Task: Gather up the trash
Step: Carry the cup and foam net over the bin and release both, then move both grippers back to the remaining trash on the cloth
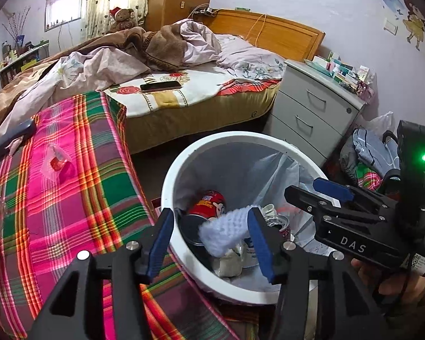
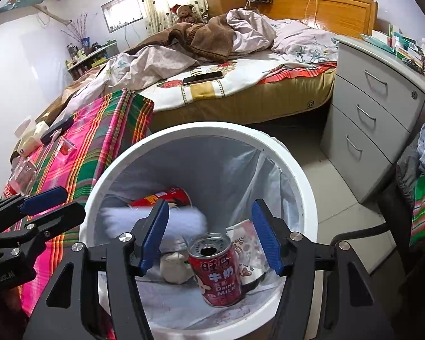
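A white bin lined with a clear bag stands below both grippers. My left gripper is open over it, and a blurred white tissue wad hangs loose between its blue pads, in the bin's mouth. My right gripper is open too. A red milk can sits between and below its pads, touching neither. Another red can, crumpled tissues and a printed wrapper lie deeper in the bin.
A plaid-covered table to the left of the bin carries a clear wrapper with red print and a dark case. Behind are a bed with a phone, grey drawers and bags of clothes at the right.
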Available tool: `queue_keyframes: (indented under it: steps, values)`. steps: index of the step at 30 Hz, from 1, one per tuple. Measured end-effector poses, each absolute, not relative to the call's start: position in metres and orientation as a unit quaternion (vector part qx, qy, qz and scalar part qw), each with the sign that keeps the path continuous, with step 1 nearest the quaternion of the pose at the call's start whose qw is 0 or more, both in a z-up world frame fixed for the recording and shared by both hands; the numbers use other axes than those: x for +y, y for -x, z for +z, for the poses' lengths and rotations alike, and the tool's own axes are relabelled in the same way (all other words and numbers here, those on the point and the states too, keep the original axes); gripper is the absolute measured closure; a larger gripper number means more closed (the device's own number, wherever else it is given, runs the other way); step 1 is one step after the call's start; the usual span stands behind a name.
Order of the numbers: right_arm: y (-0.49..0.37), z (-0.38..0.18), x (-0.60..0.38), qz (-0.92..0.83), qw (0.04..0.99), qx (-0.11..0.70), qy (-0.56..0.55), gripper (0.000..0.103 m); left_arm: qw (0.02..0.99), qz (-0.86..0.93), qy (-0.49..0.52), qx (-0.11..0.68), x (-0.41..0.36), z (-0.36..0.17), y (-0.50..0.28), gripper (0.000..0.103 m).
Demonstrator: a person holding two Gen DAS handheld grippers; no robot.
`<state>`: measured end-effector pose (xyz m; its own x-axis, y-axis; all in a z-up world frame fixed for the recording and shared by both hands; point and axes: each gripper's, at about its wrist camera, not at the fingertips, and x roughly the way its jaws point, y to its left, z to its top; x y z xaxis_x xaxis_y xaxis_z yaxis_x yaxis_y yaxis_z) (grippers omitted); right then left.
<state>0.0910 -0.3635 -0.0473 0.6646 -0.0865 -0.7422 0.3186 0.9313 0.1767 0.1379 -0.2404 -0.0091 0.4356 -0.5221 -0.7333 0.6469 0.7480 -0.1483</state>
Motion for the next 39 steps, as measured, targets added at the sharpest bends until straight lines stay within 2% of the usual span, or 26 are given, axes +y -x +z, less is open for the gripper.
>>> queue_keyframes:
  steps: [9, 39]
  values:
    - [-0.086, -0.035, -0.353, -0.111, 0.909, 0.374, -0.149, 0.040, 0.855, -0.333, -0.065, 0.393, -0.214, -0.002, -0.135, 0.042]
    - [-0.108, -0.014, -0.280, -0.052, 0.930, 0.341, -0.130, 0.040, 0.900, -0.238, -0.009, 0.364, -0.081, 0.012, -0.147, 0.041]
